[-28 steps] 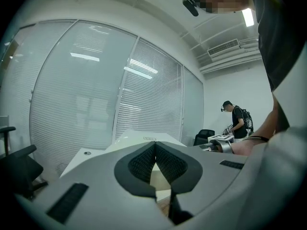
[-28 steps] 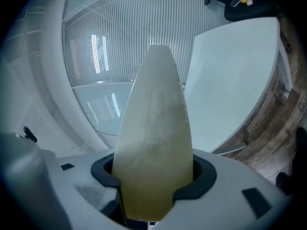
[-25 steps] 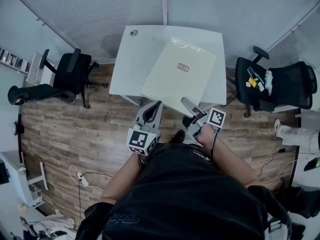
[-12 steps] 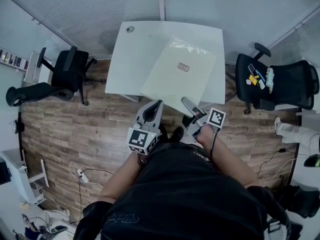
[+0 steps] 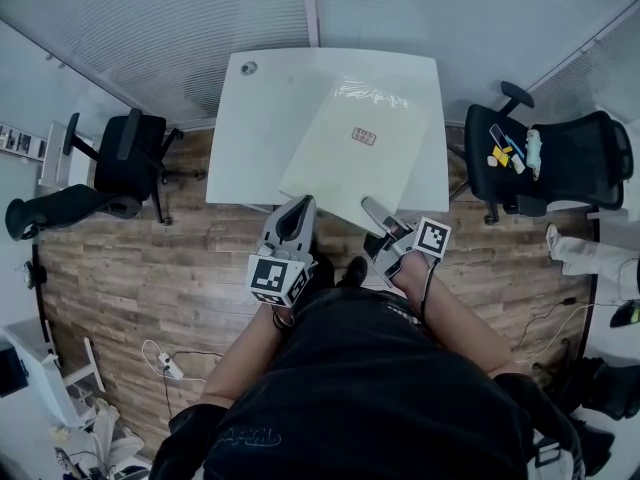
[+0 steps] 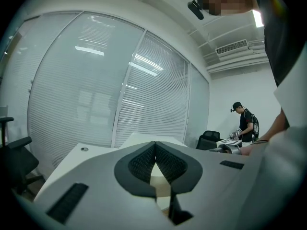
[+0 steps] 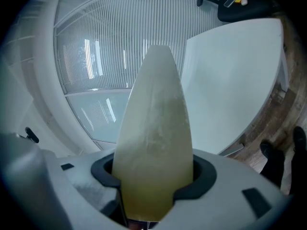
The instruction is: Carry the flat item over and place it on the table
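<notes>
A flat cream item (image 5: 352, 158) with a small red label lies angled over the white table (image 5: 258, 118); its near corner juts past the table's front edge. My right gripper (image 5: 377, 212) is shut on that corner. In the right gripper view the flat item (image 7: 153, 123) fills the space between the jaws of the right gripper (image 7: 153, 172), edge-on, with the table (image 7: 230, 80) beyond. Whether the item rests on the tabletop or hangs just above it I cannot tell. My left gripper (image 5: 296, 212) hovers at the front edge, shut and empty. In its own view, the left gripper (image 6: 154, 145) has its pads meeting.
Black office chairs stand left (image 5: 130, 153) and right (image 5: 560, 168) of the table, the right one carrying small items (image 5: 505, 153). Slatted glass walls close off the far side. A cable (image 5: 165, 360) lies on the wood floor. A person (image 6: 247, 123) stands far off.
My left gripper has drifted a little to the left. The right gripper keeps its hold on the flat item, which stays in the same place over the table.
</notes>
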### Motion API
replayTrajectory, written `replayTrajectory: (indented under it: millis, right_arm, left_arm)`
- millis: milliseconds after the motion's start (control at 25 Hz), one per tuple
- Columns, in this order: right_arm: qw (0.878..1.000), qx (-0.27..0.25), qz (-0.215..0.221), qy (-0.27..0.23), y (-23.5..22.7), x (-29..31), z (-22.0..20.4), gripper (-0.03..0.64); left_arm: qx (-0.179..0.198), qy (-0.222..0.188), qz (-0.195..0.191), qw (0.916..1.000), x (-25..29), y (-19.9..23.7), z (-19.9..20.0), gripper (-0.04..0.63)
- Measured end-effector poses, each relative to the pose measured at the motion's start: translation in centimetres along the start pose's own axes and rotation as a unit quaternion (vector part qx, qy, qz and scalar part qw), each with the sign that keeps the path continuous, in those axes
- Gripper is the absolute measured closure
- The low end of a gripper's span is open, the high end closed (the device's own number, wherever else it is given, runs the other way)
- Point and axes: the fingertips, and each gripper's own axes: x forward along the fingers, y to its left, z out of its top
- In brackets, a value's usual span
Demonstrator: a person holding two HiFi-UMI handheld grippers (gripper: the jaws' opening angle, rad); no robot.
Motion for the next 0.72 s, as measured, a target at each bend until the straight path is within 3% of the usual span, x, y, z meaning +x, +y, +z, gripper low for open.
replayTrajectory:
  millis: [320,720]
  right_arm:
    - [1.0,-0.003,-0.01,-0.017,0.7,5.2,0.8,0.339]
    - [0.999,-0.024,0.025,-0.037,4.6,14.4,0.8,0.339]
  left_arm:
    - [0.003,-0.005,-0.026,0.9997,2.0,5.0,2.0,0.581]
    - [0.034,-0.032,-0.052,0.9975,3.0,12.9,7.1,0.581]
